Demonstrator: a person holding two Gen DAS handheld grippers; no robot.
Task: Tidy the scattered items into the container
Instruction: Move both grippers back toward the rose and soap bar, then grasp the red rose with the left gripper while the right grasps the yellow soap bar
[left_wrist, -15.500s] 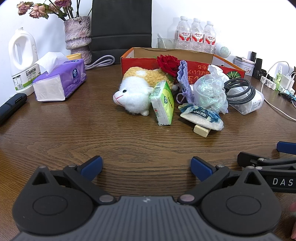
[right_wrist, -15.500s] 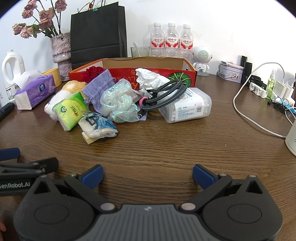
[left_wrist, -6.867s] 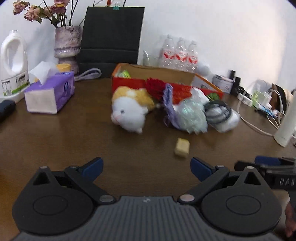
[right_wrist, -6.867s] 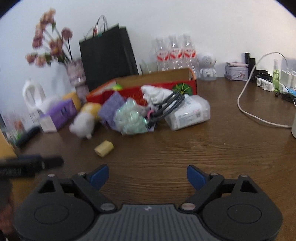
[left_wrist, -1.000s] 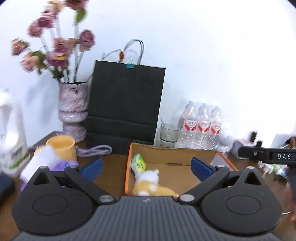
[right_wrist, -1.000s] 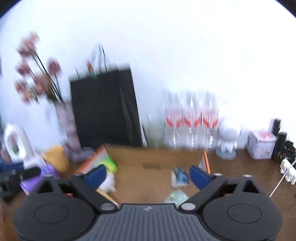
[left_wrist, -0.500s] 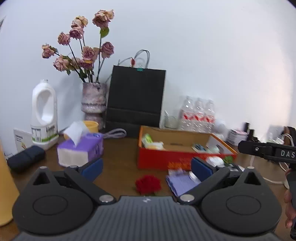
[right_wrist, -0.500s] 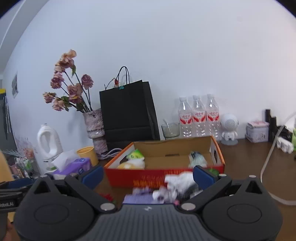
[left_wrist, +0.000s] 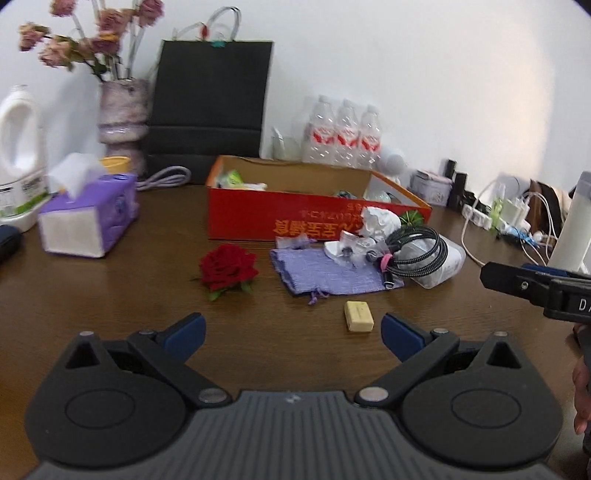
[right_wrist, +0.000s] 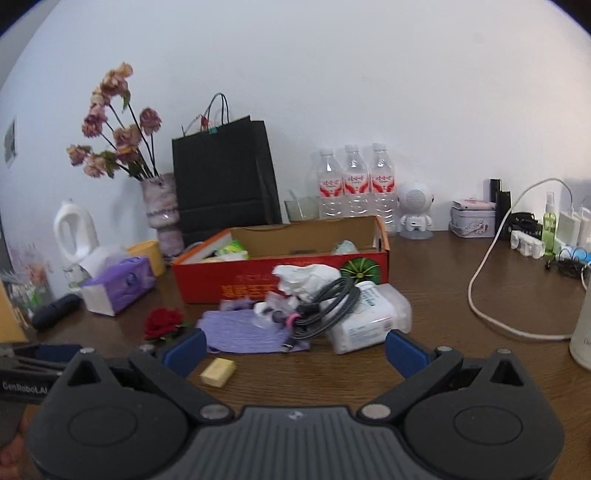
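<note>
A red cardboard box (left_wrist: 258, 218) (right_wrist: 258, 280) stands at mid table with several items inside. In front of it lie a red rose (left_wrist: 227, 267) (right_wrist: 162, 322), a purple cloth pouch (left_wrist: 328, 275) (right_wrist: 240, 332), a coiled black cable (left_wrist: 417, 253) (right_wrist: 325, 306) on a clear plastic pack (right_wrist: 369, 317), crumpled white paper (left_wrist: 380, 221) (right_wrist: 306, 277) and a yellow block (left_wrist: 358, 321) (right_wrist: 218, 372). My left gripper (left_wrist: 291, 338) is open and empty, just short of the block. My right gripper (right_wrist: 293, 349) is open and empty too, near the pouch.
A purple tissue box (left_wrist: 88, 218), a white jug (left_wrist: 18, 155), a vase of dried flowers (left_wrist: 122, 110) and a black paper bag (left_wrist: 210, 103) stand left and behind. Water bottles (right_wrist: 354, 184), a white speaker (right_wrist: 415, 210) and a white cord (right_wrist: 480, 280) are at the right.
Both grippers have dropped and tilted down toward the table, away from the box. The rose, pouch, cable and yellow block now lie closer in both views.
</note>
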